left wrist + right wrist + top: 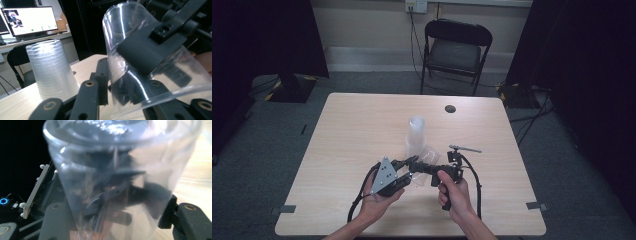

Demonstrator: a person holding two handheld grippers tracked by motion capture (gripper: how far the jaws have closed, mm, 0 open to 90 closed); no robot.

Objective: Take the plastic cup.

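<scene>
From high up, the right gripper (414, 164) pinches a clear cup (424, 157) beside the stack of cups (415, 135) on the tabletop (352, 130), while in the left gripper view the thin, bendy, slippery cup (130, 50) lies between loose jaws, and the right gripper view shows clenched jaws on its wall.

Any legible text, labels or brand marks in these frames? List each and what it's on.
None can be read.
Monitor in the left gripper view: a window with a small picture and a row of dots, too small and blurred to read.
Wall socket plate in the high view: no markings can be made out.
Clear plastic cup and stack of cups: no print visible.
Grey plate on the left gripper: only holes, no lettering.
</scene>
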